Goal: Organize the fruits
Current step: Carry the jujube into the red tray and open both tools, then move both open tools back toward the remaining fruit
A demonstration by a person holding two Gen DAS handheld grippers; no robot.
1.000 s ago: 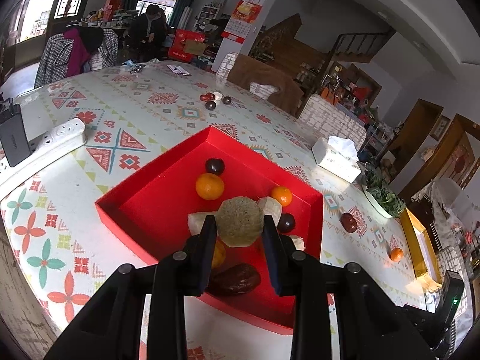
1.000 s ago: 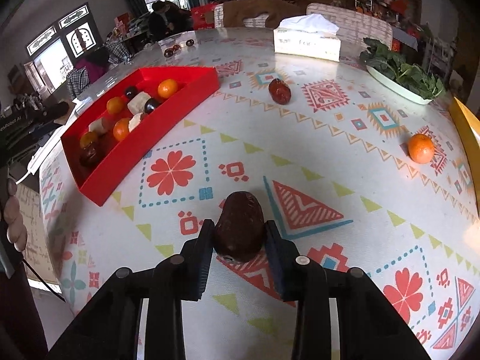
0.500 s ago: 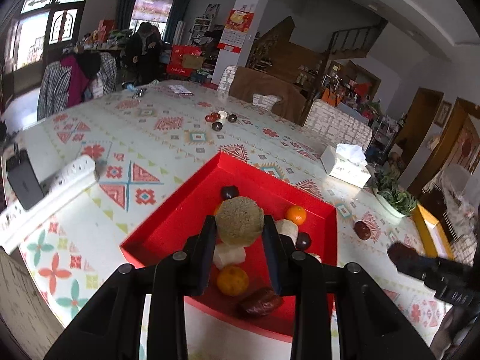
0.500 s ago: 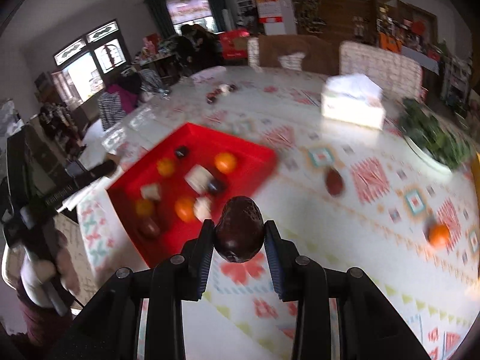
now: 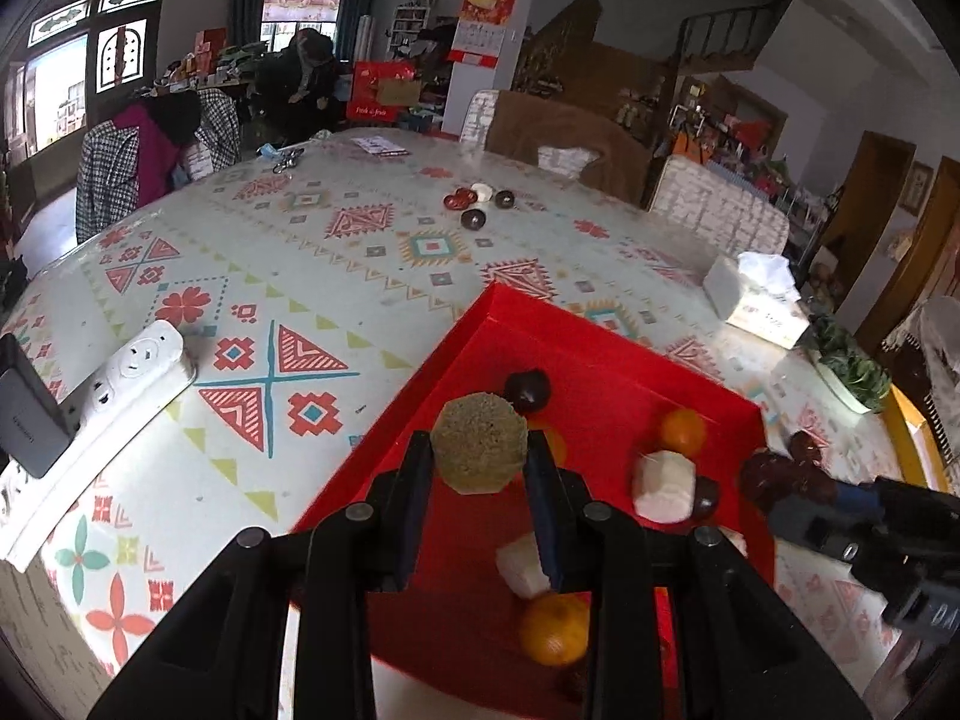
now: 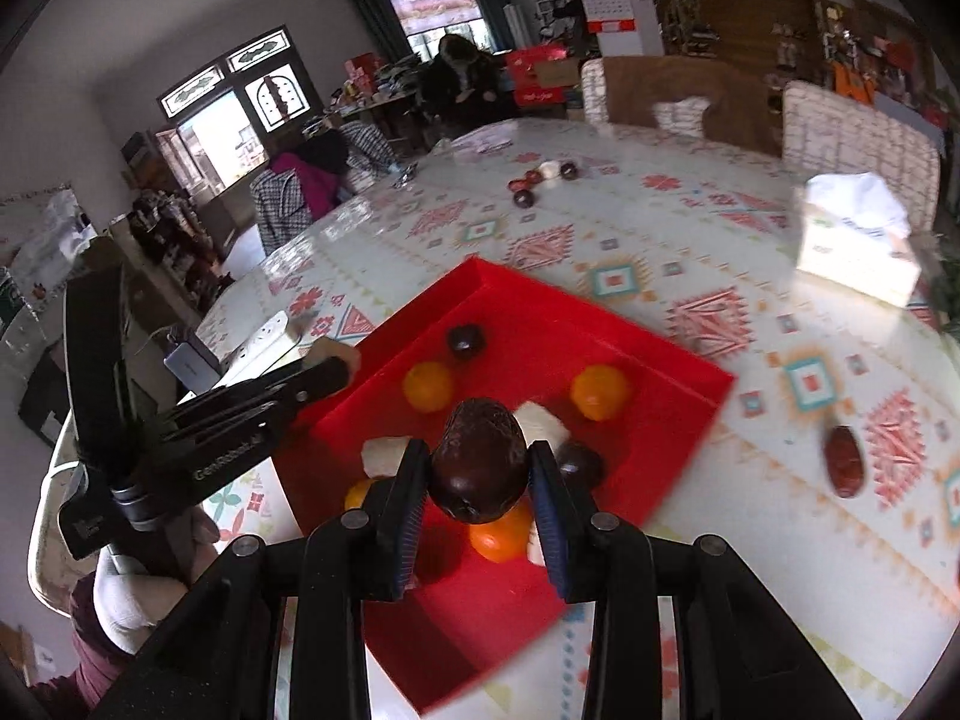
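Note:
My left gripper (image 5: 480, 456) is shut on a round green-brown fruit (image 5: 479, 443) and holds it above the left part of the red tray (image 5: 600, 339). My right gripper (image 6: 479, 471) is shut on a dark red date-like fruit (image 6: 478, 459) and holds it above the same red tray (image 6: 672, 354). The tray holds oranges (image 6: 600, 391), dark plums (image 6: 466, 340) and white pieces (image 5: 663, 478). The right gripper with its fruit also shows in the left wrist view (image 5: 780, 474). The left gripper shows in the right wrist view (image 6: 336, 363).
Another date (image 6: 843, 467) lies on the patterned table right of the tray. A tissue box (image 6: 855, 240) stands far right. A white power strip (image 5: 108, 396) and a phone (image 5: 27, 414) lie left of the tray. Small fruits (image 5: 477, 204) sit at the far side.
My right gripper has lifted the date off the table and carried it left over the tray. My left gripper has risen and drawn back a little with its fruit.

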